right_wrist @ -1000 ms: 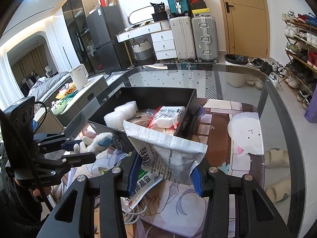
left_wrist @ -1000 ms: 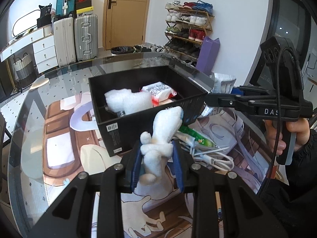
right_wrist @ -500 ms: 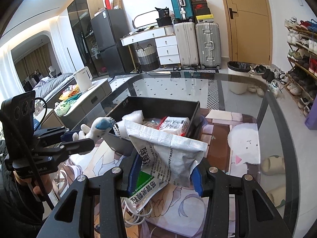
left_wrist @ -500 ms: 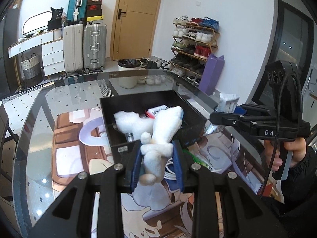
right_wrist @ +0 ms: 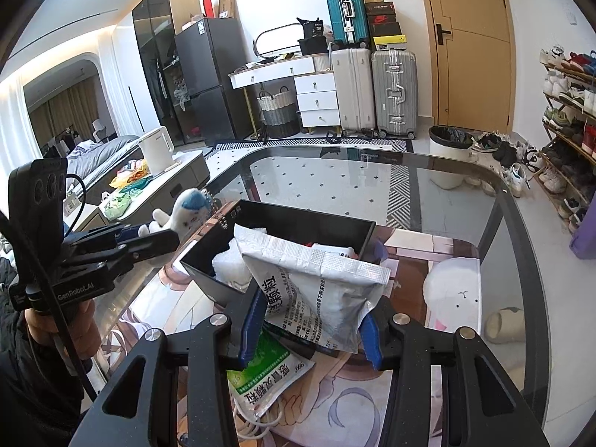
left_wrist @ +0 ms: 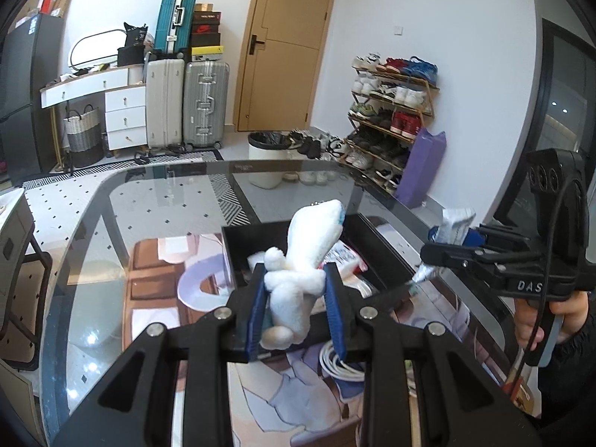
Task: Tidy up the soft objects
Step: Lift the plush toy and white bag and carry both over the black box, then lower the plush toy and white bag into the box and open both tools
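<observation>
Glass table (left_wrist: pixel 156 201) bears black box (left_wrist: pixel 376 257) near suitcases (left_wrist: pixel 186 104)

The box (right_wrist: pixel 283 223) is open on top, but its floor is crowded: white padding (right_wrist: pixel 231 266) by the near wall, a red-and-white packet (left_wrist: pixel 344 257) beside it. In front of the box a green packet (right_wrist: pixel 266 380) and a white cable (left_wrist: pixel 341 363) clutter the table (right_wrist: pixel 409 193). Beyond the box the glass lies bare. The left gripper (left_wrist: pixel 296 314) with its plush (left_wrist: pixel 303 260) hangs over the box's near edge; the right gripper (right_wrist: pixel 307 329), holding a silver bag (right_wrist: pixel 313 290), blocks the near wall.
</observation>
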{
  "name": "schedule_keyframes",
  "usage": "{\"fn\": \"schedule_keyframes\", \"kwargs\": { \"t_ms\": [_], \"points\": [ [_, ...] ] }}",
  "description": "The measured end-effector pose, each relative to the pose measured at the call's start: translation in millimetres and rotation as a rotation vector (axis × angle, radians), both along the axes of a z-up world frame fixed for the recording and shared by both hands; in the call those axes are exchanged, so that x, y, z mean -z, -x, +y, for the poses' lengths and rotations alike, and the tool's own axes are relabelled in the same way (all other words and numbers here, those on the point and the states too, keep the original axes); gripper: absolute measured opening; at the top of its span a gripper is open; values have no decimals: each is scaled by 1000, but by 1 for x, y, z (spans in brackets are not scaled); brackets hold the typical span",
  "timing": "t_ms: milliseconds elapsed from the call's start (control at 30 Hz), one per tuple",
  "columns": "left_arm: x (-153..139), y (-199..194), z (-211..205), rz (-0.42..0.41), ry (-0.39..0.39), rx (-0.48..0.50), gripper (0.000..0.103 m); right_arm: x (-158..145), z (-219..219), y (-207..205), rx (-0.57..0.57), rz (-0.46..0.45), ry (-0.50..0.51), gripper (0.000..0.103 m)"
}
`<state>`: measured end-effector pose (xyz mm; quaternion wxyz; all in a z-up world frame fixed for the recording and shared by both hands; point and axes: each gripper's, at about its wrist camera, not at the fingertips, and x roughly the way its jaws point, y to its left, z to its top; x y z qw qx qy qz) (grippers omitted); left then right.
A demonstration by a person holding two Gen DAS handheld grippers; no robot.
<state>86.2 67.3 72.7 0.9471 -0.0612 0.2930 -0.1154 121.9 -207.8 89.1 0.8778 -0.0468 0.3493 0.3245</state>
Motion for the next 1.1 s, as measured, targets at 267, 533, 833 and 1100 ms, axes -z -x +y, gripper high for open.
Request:
{"fn": "schedule_keyframes", "kwargs": {
  "t_ms": [267, 533, 833, 1100],
  "points": [
    [-2, -21, 3, -19, 0, -34, 28, -3, 12, -12, -10, 3, -15, 45],
    [8, -43, 5, -3, -10, -46, 28, 3, 31, -26, -47, 30, -3, 45],
    [24, -65, 7, 41, -8, -55, 28, 12, 49, -38, -83, 53, 25, 45],
    [30, -75, -3, 46, -35, -35, 28, 26, 61, -42, -106, 76, 58, 45]
  ]
}}
